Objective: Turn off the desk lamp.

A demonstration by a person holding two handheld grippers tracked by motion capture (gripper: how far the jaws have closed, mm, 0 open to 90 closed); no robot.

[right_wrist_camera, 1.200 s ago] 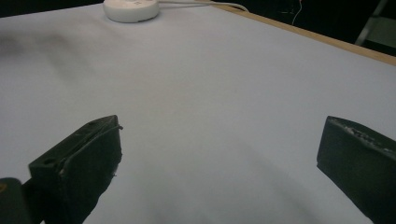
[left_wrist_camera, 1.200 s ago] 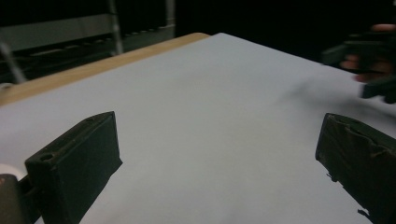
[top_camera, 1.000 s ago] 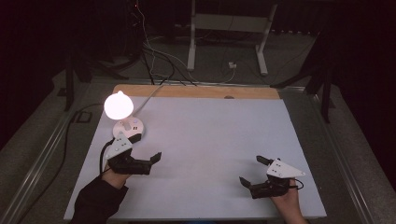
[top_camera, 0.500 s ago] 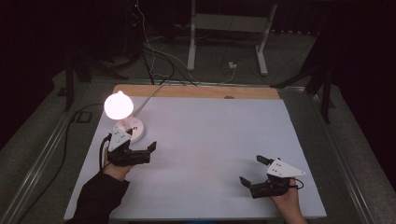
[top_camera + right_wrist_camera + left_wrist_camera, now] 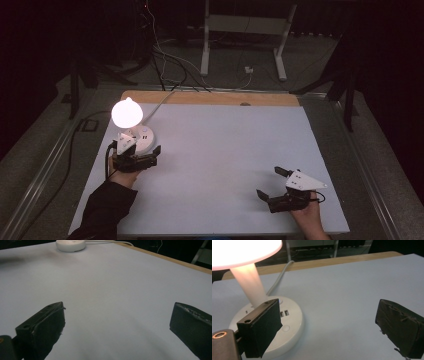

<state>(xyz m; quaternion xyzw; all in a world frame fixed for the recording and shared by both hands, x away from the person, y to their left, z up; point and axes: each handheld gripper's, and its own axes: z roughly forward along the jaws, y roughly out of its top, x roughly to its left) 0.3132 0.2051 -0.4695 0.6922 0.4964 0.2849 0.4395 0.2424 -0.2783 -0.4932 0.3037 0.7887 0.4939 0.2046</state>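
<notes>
the right gripper (image 5: 274, 184) is held low over the near right part of the white table (image 5: 235, 150), jaws spread wide, nothing between them. in the right gripper view bare table surface is seen between the two black jaws, and the lamp base (image 5: 70, 245) is seen far off at the top edge.

farther in, at the left, the left gripper (image 5: 145, 155) is held by a dark-sleeved arm (image 5: 102, 210), jaws likewise spread, nothing pinched. it is set just beside the lit lamp (image 5: 127, 113). in the left gripper view one jaw is seen over the rim of the round white base (image 5: 287, 325); contact cannot be told. the other jaw is well clear, over bare table.

a white cord (image 5: 157, 105) is run from the base toward the far wooden edge (image 5: 210, 98). beyond the table, cables (image 5: 160, 50) and a white stand (image 5: 240, 40) are seen on the dark floor.
</notes>
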